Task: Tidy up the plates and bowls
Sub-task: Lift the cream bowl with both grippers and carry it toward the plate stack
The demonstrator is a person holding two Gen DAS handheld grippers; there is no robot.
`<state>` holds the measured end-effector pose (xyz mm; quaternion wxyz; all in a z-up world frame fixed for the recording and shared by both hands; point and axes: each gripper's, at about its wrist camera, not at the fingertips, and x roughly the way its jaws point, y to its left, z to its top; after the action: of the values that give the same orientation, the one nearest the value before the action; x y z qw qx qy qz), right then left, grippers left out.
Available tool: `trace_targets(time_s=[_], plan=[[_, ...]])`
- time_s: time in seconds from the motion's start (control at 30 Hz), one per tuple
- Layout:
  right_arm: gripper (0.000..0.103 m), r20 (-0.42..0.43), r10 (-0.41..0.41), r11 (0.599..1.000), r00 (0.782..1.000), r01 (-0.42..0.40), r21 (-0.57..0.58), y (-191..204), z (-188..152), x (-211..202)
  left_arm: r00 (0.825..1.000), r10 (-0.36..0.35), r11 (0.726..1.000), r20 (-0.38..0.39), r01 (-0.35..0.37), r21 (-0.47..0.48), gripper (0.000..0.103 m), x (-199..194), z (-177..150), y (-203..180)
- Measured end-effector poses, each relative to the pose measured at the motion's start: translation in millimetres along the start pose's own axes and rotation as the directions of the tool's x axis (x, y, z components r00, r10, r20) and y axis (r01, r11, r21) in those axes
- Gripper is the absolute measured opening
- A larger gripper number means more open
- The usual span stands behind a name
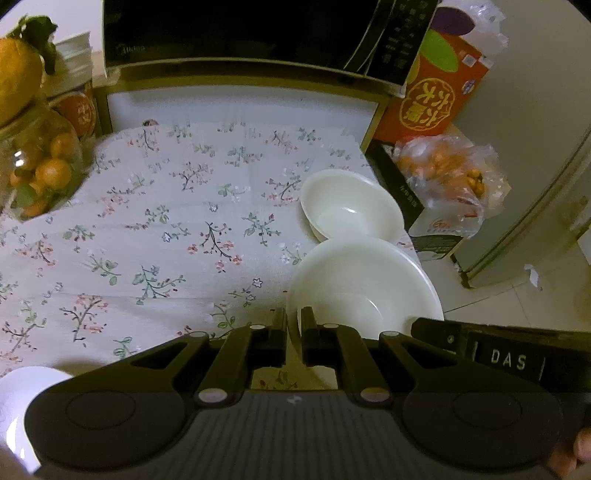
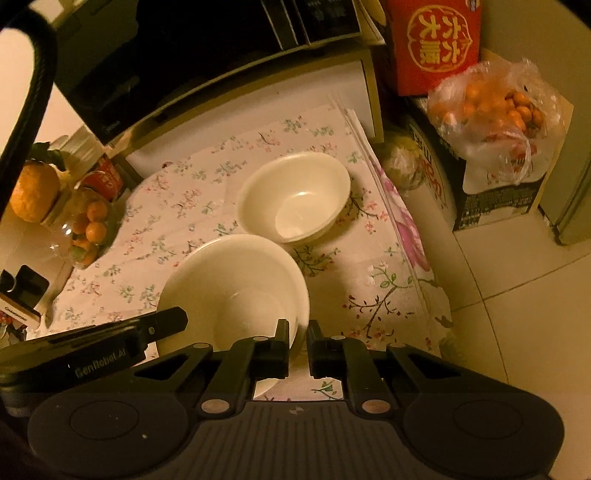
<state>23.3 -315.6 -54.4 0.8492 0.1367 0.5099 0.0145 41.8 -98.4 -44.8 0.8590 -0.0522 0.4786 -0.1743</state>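
Observation:
A wide white bowl (image 1: 364, 275) sits near the table's right edge, with a smaller white bowl (image 1: 351, 206) just behind it. My left gripper (image 1: 293, 325) is shut on the wide bowl's left rim. In the right wrist view the wide bowl (image 2: 232, 280) is in front and the smaller bowl (image 2: 295, 195) beyond it. My right gripper (image 2: 298, 338) is shut on the wide bowl's near right rim. Another white dish (image 1: 22, 398) shows at the lower left of the left wrist view, mostly hidden by the gripper body.
A floral cloth (image 1: 166, 229) covers the table. A microwave (image 1: 236, 33) stands at the back. A glass jar of oranges (image 1: 37, 173) is at the left. A red box (image 1: 432, 96) and a bag of oranges (image 1: 447, 177) sit off the right edge.

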Motion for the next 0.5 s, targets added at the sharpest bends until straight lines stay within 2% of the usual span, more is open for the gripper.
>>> trace_targets(time_s=[0.5], plan=[[0.009,0.05,0.035,0.997,0.998,-0.031,-0.073,22,-12,-33,0.999,-0.016,1.0,0.05,0.016,-0.002,0.007,-32,-10,10]])
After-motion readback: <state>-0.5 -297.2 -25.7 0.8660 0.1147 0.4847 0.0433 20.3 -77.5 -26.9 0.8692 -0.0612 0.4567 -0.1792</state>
